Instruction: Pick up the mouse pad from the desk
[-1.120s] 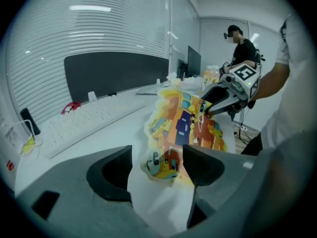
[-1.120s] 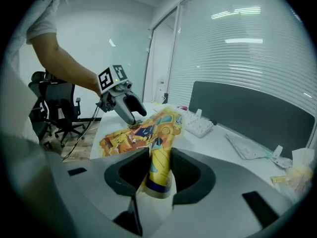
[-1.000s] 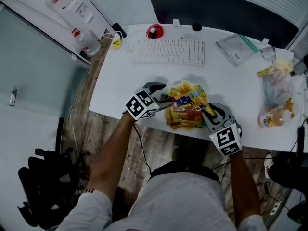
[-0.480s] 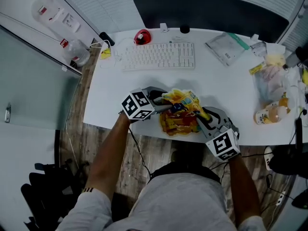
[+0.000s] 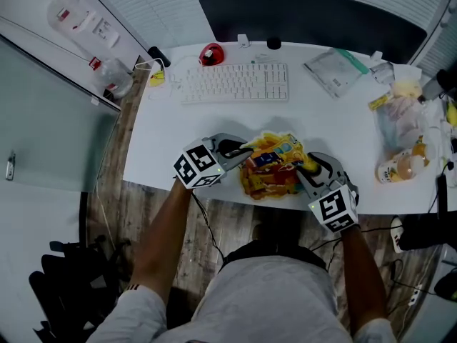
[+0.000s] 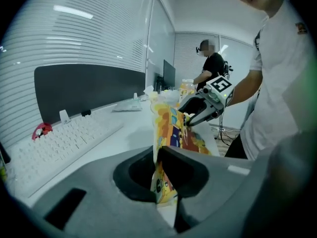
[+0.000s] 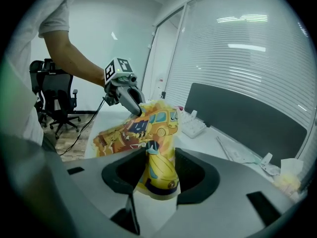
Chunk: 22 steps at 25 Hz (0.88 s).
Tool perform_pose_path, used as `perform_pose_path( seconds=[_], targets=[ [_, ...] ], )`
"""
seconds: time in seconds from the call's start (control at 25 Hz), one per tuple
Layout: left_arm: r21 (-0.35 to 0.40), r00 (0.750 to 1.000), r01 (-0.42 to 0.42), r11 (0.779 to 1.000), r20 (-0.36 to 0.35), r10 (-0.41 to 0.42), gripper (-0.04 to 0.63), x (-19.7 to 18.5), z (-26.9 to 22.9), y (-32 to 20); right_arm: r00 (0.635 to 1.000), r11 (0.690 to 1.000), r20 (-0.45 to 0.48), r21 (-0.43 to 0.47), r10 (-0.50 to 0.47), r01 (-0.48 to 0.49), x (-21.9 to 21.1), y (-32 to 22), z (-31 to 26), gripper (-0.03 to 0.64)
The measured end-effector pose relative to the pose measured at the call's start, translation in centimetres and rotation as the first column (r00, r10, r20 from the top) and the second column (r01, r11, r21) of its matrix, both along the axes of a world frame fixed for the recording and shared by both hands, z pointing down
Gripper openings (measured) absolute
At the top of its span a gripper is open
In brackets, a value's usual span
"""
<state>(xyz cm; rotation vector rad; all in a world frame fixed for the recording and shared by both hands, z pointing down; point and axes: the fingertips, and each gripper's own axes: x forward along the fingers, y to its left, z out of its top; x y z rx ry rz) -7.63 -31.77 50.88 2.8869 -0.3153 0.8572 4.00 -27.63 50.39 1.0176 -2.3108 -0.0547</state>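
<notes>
Left gripper [image 5: 243, 151]: jaws, spread a second ago, have just closed and now pinch the left edge of the cartoon-printed mouse pad [image 5: 273, 168]. Right gripper [image 5: 305, 168]: jaws just eased wider, yet clamped on the pad's curled right edge. The pad is bowed up at the white desk's [image 5: 164, 141] near edge, and the two-sided hold likely stops the limp sheet drooping.

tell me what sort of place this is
Most likely an office: a white desk with a keyboard, a dark partition panel along its far edge, and a black office chair on the floor beyond.
</notes>
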Motion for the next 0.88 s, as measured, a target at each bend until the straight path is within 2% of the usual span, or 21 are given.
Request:
perform_pose_path(
  seconds=[0.2, 0.36, 0.64, 0.88],
  targets=[
    [0.074, 1.000, -0.001, 0.997, 0.003, 0.001, 0.029, 0.0, -1.3, 1.3, 0.999, 0.999, -0.006, 0.025, 0.046, -0.045, 1.1, -0.9, -0.9, 0.183],
    [0.105, 0.999, 0.020, 0.994, -0.029, -0.017, 0.023, 0.1, -2.5, 2.0, 0.997, 0.996, 0.007, 0.053, 0.072, -0.073, 2.0, -1.3, -1.9, 0.191],
    [0.134, 0.989, 0.078, 0.988, -0.135, -0.060, 0.023, -0.3, -6.2, 2.4, 0.973, 0.990, 0.193, 0.040, 0.124, -0.134, 4.2, -1.4, -4.3, 0.206],
    [0.190, 0.984, 0.096, 0.977, -0.166, -0.065, 0.023, -0.3, -9.0, 3.0, 0.959, 0.992, 0.258, 0.017, 0.117, -0.125, 4.9, -1.1, -5.0, 0.210]
  ],
)
